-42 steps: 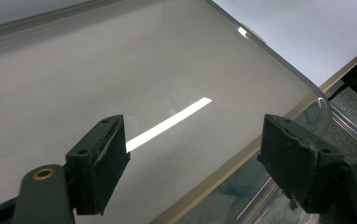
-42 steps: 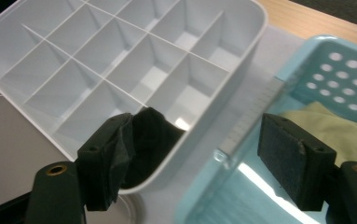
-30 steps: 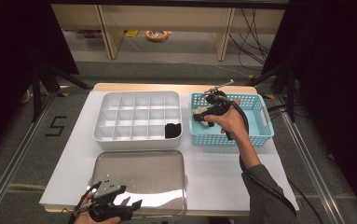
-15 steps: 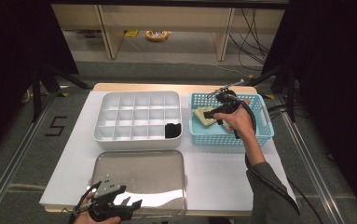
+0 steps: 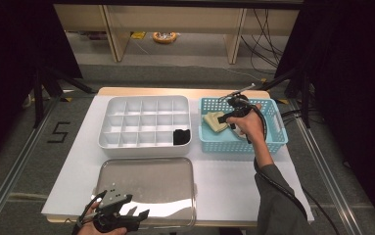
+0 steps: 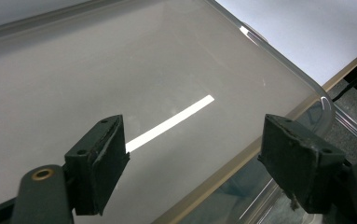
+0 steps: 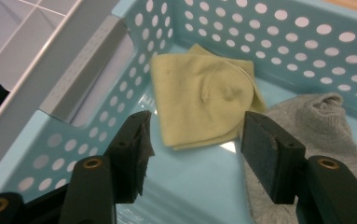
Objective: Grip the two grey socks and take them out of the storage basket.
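1. Over the blue basket (image 5: 278, 139) at the far right of the table (image 5: 224, 181), the right claw (image 5: 225, 119) hangs with its jaws spread wide and nothing between them.
2. Seen from the right gripper view, the right claw (image 7: 195, 140) points down at a folded yellow cloth (image 7: 204, 100) lying flat on the basket floor, near the basket's left wall.
3. Just beside the yellow cloth lies a grey sock (image 7: 306, 126), partly under the right jaw.
4. Left of the basket stands a white divided tray (image 5: 143, 122), touching or nearly touching it; a black item (image 5: 180, 136) sits in the tray's near right compartment.
5. At the near edge of the table lies a shiny metal tray (image 5: 146, 188).
6. The left claw (image 5: 138, 215) is held low over the metal tray's near edge, jaws wide apart and empty, as the left gripper view (image 6: 192, 154) shows.
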Demonstrator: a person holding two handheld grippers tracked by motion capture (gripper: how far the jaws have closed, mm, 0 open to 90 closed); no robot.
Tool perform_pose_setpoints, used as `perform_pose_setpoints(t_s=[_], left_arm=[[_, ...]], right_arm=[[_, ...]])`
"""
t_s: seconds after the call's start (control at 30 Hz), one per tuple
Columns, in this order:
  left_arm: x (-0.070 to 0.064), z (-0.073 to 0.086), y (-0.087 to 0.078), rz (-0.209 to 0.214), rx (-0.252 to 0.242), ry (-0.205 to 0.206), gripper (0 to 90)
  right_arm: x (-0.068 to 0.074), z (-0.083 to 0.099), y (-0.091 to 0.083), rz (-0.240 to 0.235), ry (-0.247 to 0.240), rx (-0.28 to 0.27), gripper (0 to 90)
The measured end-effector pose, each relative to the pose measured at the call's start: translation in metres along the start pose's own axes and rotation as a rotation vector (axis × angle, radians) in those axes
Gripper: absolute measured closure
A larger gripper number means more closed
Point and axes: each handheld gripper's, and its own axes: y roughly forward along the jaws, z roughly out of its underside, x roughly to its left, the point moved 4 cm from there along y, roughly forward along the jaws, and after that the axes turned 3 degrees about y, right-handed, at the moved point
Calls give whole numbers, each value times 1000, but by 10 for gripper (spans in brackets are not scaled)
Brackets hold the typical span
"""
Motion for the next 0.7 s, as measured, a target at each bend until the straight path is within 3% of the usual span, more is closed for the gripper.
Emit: perform_pose_setpoints(t_s=[0.1,0.17,0.23,0.4,0.5,0.53,0.7], left_arm=[[1,0,-1,5,11,3,219],[0,0,0,8,9,-1,219],[0,0,0,11,12,4,219],[-2,0,2,9,-7,-17,219],[-1,0,2,12,6,-6,219],[-1,0,2,13,8,-7,219],[0,1,1,13,25,-5,219]], right_arm=[[-6,0,1,28,-14,8,448],[-12,0,1,44,5,9,456],[-25,-1,2,64,-4,0,461],[-44,-3,1,94,82,17,476],[-53,-4,2,105,87,7,488],[-58,-4,3,110,109,10,493],[-68,-7,7,135,80,10,520]])
